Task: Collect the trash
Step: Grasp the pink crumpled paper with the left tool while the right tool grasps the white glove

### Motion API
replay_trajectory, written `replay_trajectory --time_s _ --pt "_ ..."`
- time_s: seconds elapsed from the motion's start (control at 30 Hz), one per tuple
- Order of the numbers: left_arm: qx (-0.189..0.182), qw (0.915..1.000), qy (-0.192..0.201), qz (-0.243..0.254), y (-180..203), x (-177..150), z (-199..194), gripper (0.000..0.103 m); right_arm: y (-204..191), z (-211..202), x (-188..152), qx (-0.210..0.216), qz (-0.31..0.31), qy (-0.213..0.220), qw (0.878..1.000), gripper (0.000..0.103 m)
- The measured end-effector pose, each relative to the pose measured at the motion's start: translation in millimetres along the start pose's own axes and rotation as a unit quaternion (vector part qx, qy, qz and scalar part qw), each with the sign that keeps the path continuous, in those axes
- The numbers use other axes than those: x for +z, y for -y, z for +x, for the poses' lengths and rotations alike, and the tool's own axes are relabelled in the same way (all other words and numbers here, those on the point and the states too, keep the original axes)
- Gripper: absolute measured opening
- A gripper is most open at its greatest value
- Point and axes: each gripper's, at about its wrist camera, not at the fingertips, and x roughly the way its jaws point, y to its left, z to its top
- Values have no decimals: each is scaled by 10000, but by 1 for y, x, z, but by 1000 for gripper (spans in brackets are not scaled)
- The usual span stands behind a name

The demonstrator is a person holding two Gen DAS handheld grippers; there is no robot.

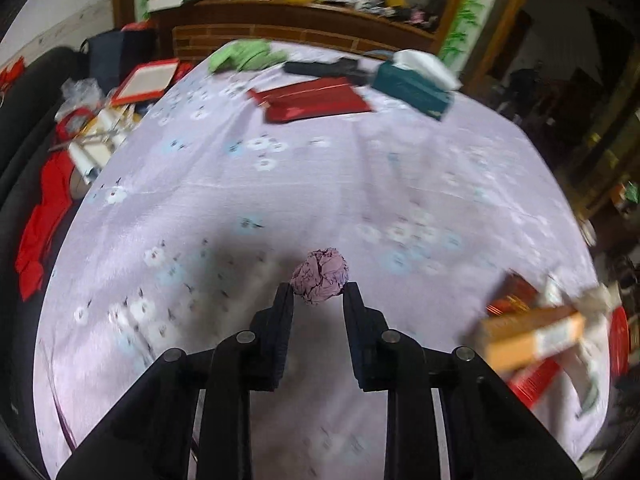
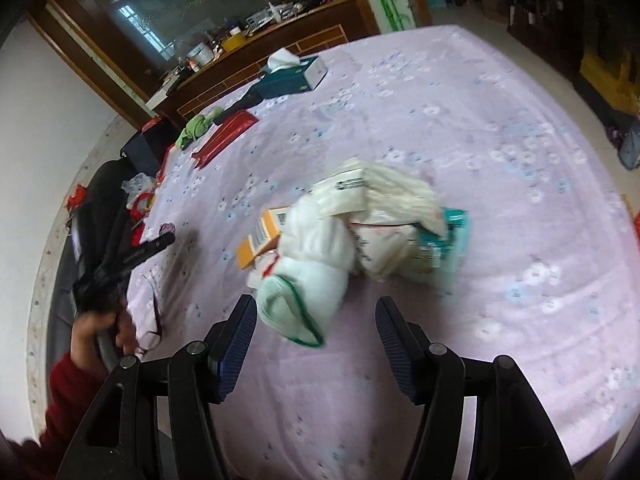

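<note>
A crumpled purple paper ball (image 1: 320,276) sits between the tips of my left gripper (image 1: 319,293), which is shut on it just above the lilac flowered tablecloth (image 1: 280,184). In the right wrist view that same left gripper (image 2: 154,247) is held by a hand (image 2: 94,332) in a red sleeve. My right gripper (image 2: 316,316) is open, with nothing between its fingers. Just ahead of it lies a white plastic bag (image 2: 320,260) holding an orange box (image 2: 262,240) and other packaging. The bag (image 1: 540,332) shows blurred at the right of the left wrist view.
A teal tissue box (image 1: 412,84), a red folder (image 1: 316,100), a green cloth (image 1: 248,56) and a black item (image 1: 320,67) lie at the table's far end. A dark sofa with clutter (image 1: 92,128) flanks the left edge. A wooden cabinet (image 1: 304,28) stands behind.
</note>
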Motion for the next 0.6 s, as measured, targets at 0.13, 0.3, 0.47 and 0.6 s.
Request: replay_trajectory --time_s 0.13,0.3,0.47,0.6 --pt "-174 9993 38 314 23 -17 -23 24 1 29 7 -1 244 -147 9996 66" --pt "-407 9981 40 460 47 -41 -46 24 14 57 2 218 676 -448 9965 22" --pt "-532 9967 -19 605 71 -65 -59 24 13 46 -12 176 389 -354 9985 8" --pt "-658 9955 -38 674 94 -78 -64 24 20 27 -22 205 327 -216 9990 6"
